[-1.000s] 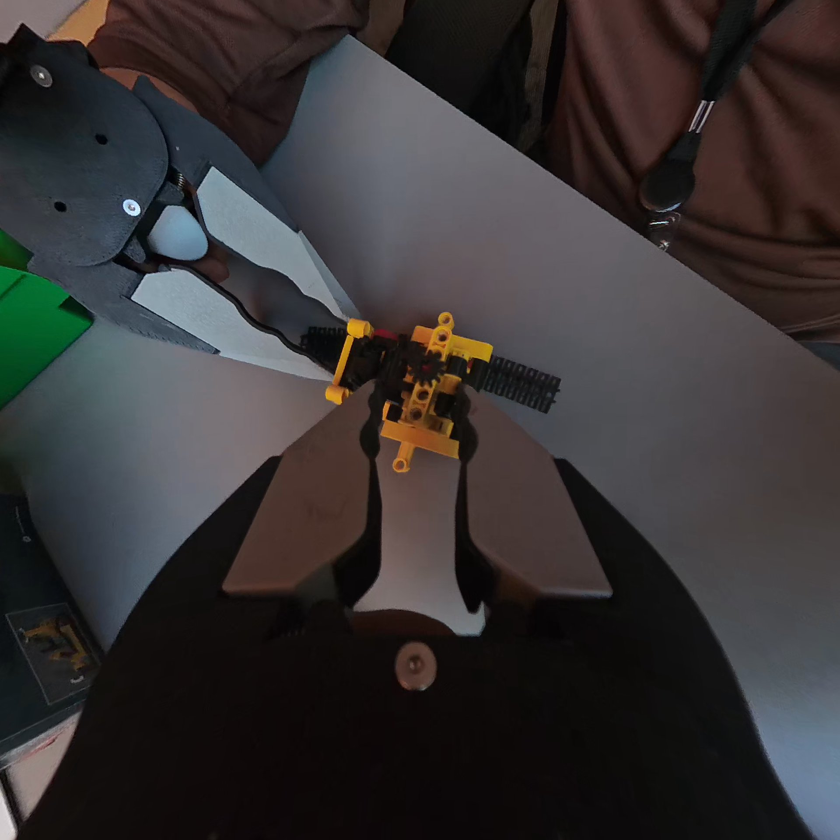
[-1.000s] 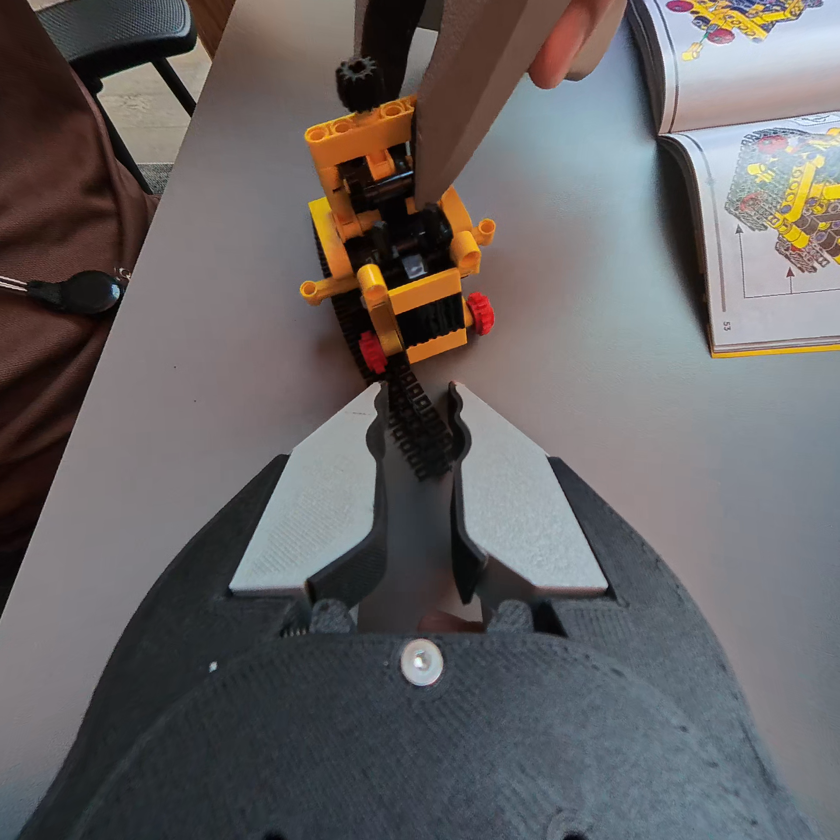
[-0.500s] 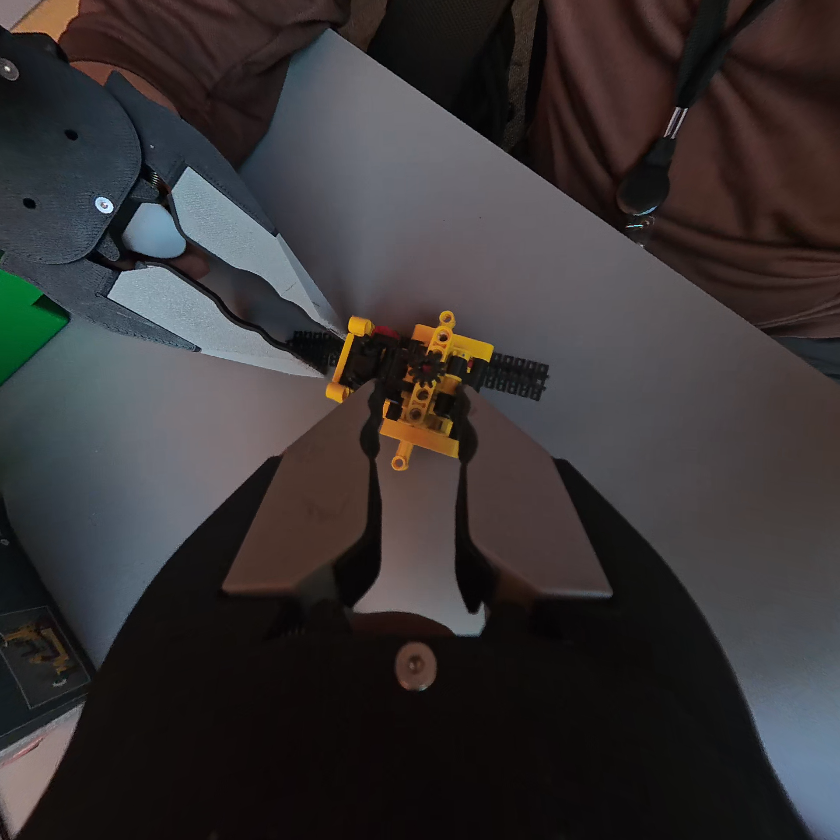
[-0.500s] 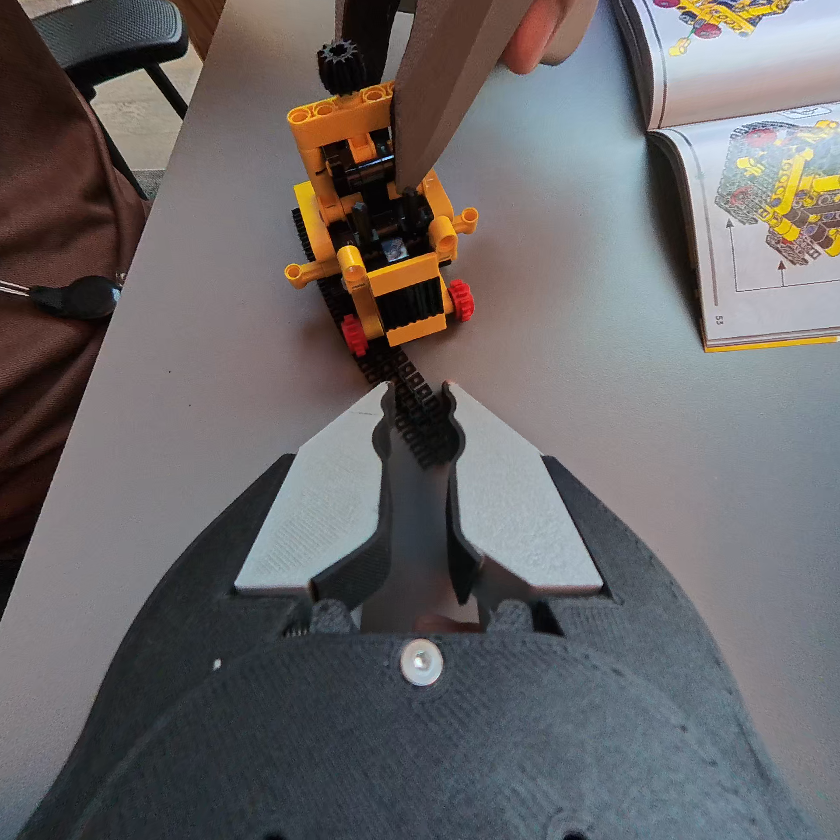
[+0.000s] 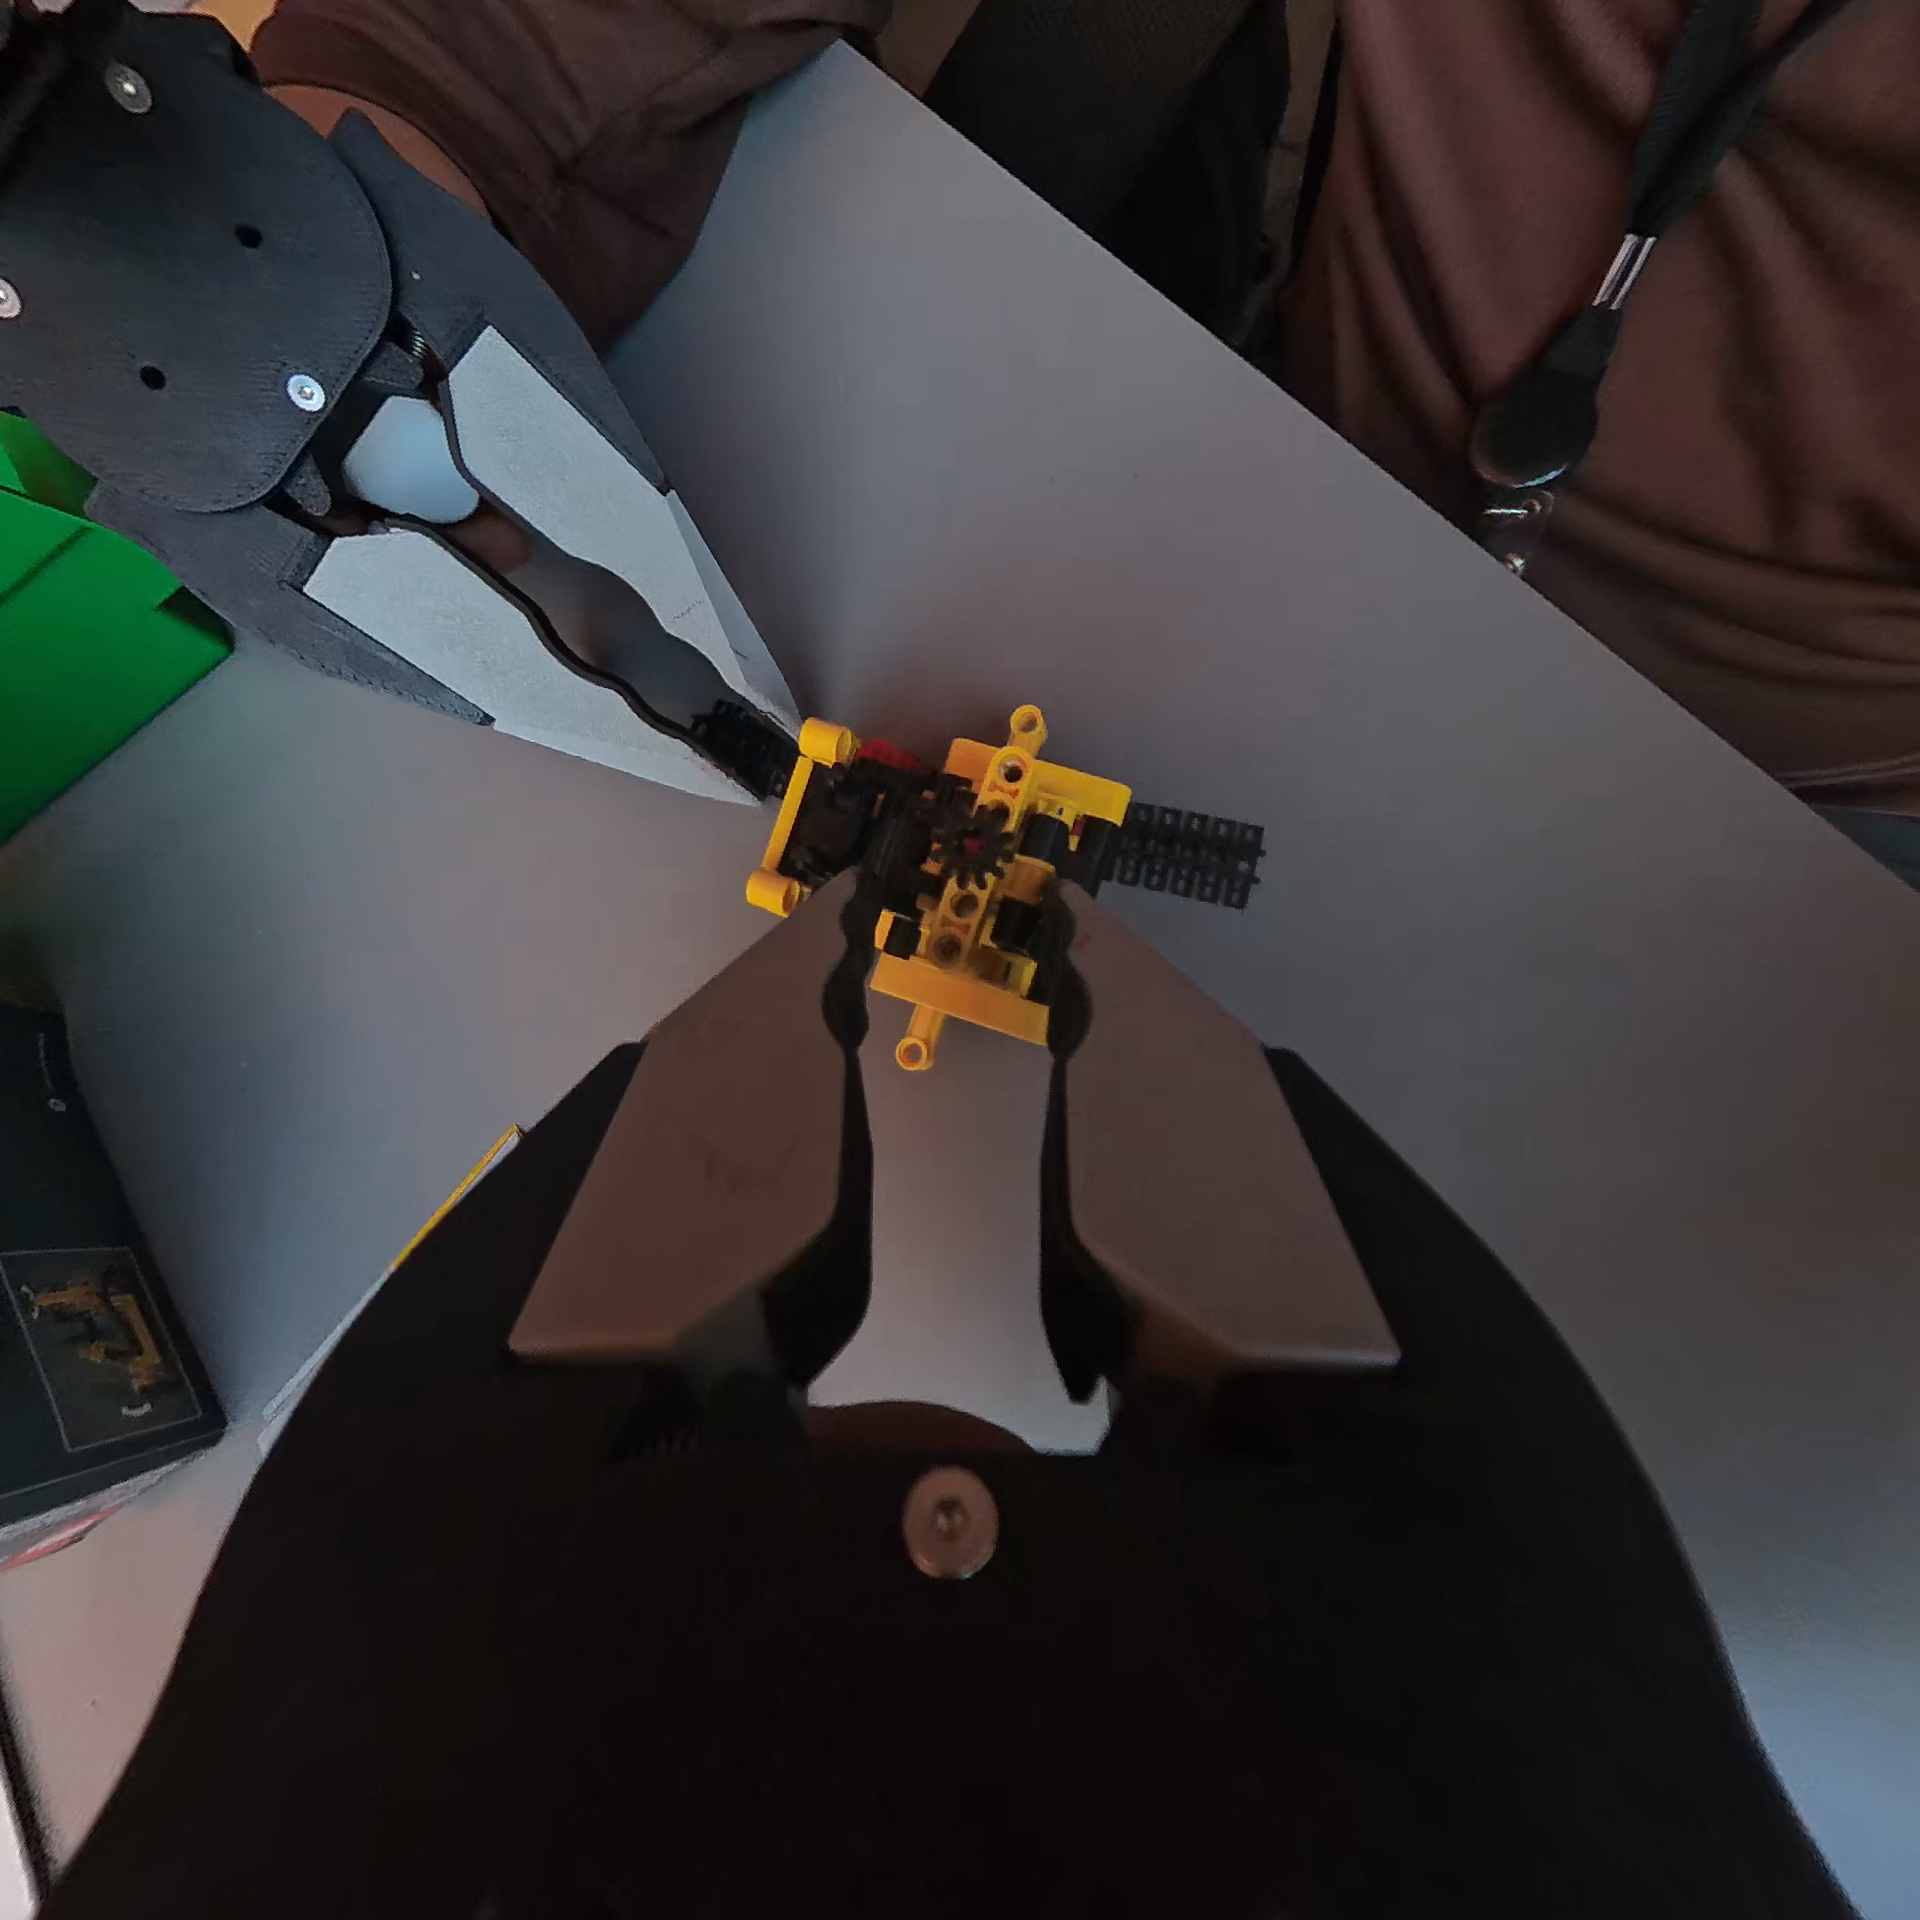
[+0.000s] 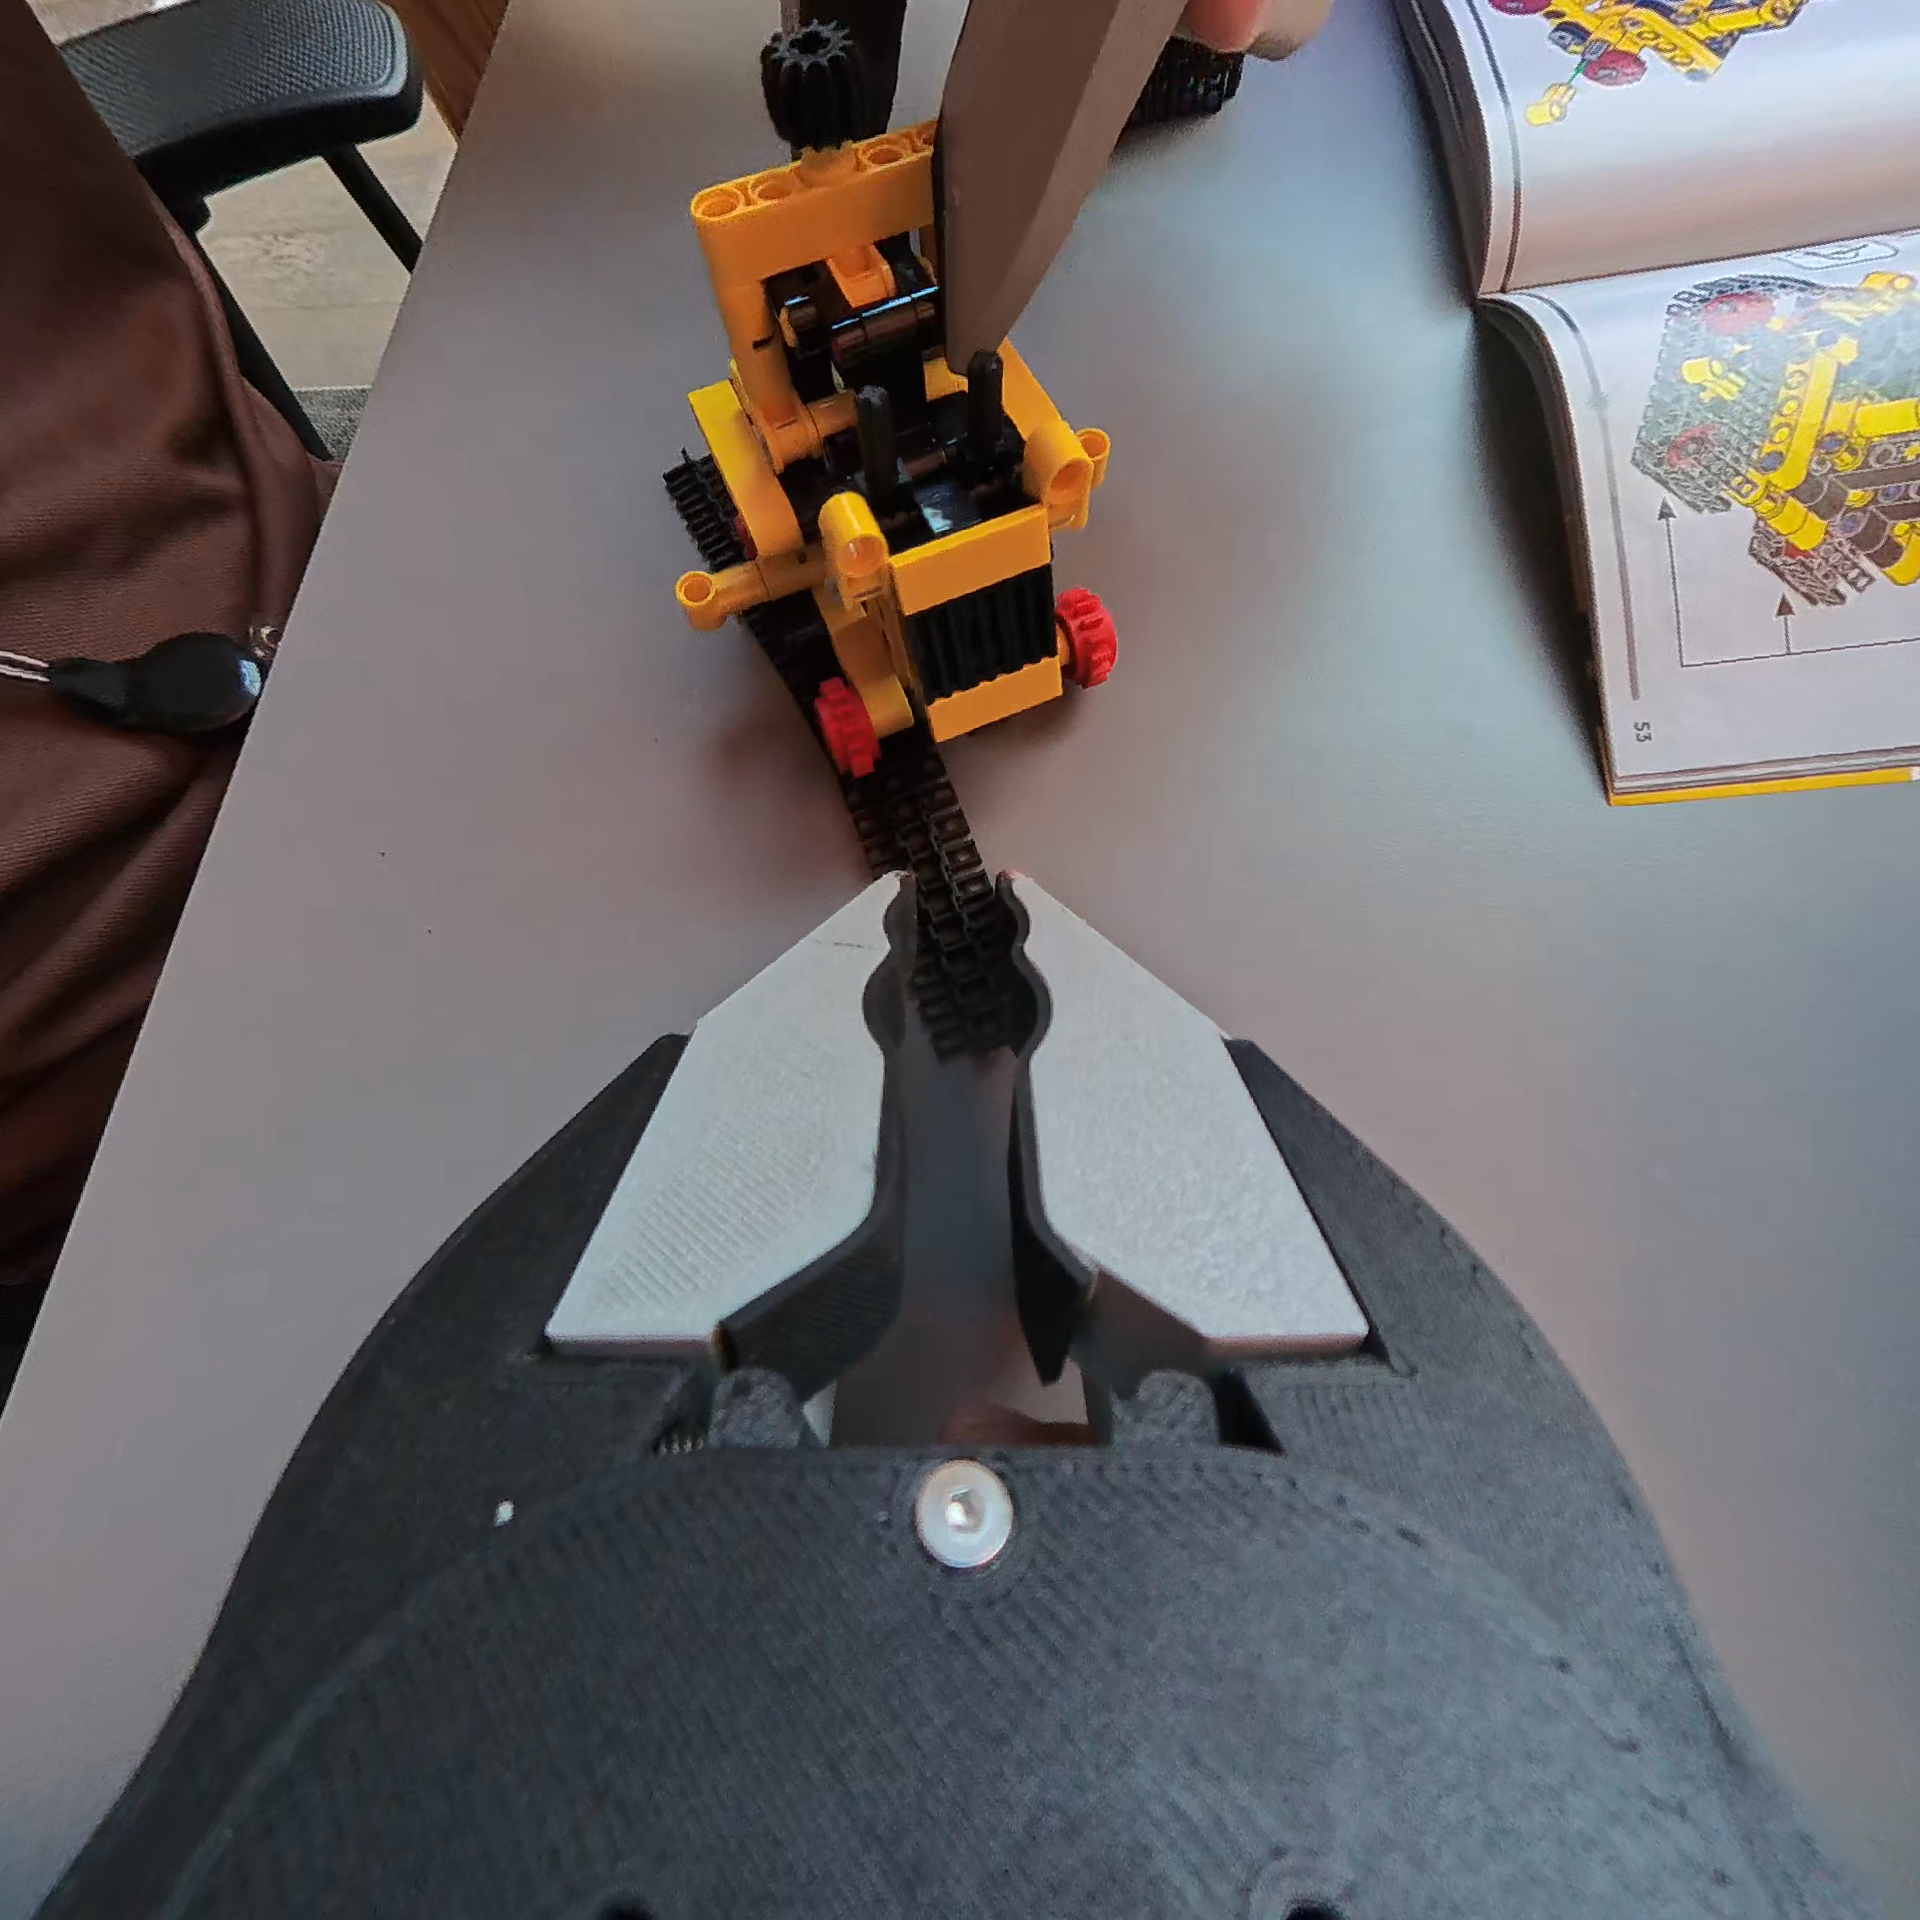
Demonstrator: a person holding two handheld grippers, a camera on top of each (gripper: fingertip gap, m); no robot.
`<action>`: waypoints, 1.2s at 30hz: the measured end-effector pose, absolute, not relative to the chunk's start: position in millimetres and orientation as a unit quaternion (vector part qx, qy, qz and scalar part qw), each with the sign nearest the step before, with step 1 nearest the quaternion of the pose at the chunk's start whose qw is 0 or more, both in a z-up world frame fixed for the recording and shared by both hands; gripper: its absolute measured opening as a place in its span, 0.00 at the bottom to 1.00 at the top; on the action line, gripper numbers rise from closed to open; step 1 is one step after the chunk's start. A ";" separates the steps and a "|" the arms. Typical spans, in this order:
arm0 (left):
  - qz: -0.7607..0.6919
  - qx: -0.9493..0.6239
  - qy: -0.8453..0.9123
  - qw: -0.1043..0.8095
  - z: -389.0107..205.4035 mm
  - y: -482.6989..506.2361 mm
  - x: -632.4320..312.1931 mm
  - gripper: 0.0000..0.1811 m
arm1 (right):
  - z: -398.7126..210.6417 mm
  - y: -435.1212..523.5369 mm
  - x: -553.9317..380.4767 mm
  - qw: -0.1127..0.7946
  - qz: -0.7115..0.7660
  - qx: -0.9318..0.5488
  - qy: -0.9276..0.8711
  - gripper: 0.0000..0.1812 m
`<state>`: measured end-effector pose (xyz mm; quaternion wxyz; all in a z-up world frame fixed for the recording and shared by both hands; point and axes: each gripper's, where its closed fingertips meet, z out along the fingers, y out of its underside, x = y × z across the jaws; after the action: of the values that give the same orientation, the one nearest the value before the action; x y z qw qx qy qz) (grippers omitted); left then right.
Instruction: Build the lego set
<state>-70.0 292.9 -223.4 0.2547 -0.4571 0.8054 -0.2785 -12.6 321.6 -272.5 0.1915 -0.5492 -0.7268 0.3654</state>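
A yellow and black lego vehicle [image 6: 894, 499] is seen standing on the grey table [image 6: 1351, 1039], straight ahead of the right gripper [image 6: 951, 894] and just beyond its tips. A black track strip [image 6: 940, 883] is laid under the vehicle's left side and is run back toward the right gripper, where its near end is clamped between the 2 fingertips, the jaws being closed on it with only the strip's width between them. In the left wrist view the left gripper [image 5: 951, 914] is seen from above the same vehicle [image 5: 935, 862], and its 2 fingers [image 5: 727, 1143] are closed against the model's sides, so that the vehicle is held between them on the table [image 5: 1039, 468]. The far end of the track [image 5: 1195, 857] is shown sticking out to the right of the left gripper, while the right gripper [image 5: 764, 764] is seen ahead and to the left, with the other end pinched at its tips. 2 red gears [image 6: 1086, 636] are fitted at the vehicle's near end, and a black gear [image 6: 810, 62] sits at its top. An open instruction booklet [image 6: 1714, 416] lies ahead and to the right of the right gripper. A green box [image 5: 73, 644] and a dark box [image 5: 83, 1299] are visible to the left of the left gripper.
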 end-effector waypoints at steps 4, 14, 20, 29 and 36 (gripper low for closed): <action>-0.283 -0.464 0.798 0.260 -220.1 292.2 -71.8 0.16 | -272.2 321.2 -12.4 0.188 0.368 -0.550 -0.726 0.07; -0.287 -0.460 0.794 0.276 -221.2 290.9 -69.9 0.16 | -272.3 321.1 -13.6 0.191 0.366 -0.548 -0.727 0.08; -0.295 -0.455 0.792 0.281 -217.2 287.4 -64.3 0.16 | -272.3 321.3 -13.5 0.192 0.364 -0.548 -0.728 0.07; -0.282 -0.461 0.797 0.269 -222.4 285.7 -61.8 0.16 | -272.2 320.7 -13.7 0.192 0.364 -0.547 -0.729 0.08; -0.257 -0.479 0.793 0.275 -222.9 284.0 -65.0 0.16 | -272.4 320.2 -13.9 0.196 0.358 -0.545 -0.732 0.08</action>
<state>-65.0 284.0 -222.9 0.2754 -0.4792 0.7926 -0.2573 -13.9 320.2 -272.4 0.1960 -0.5453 -0.7320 0.3583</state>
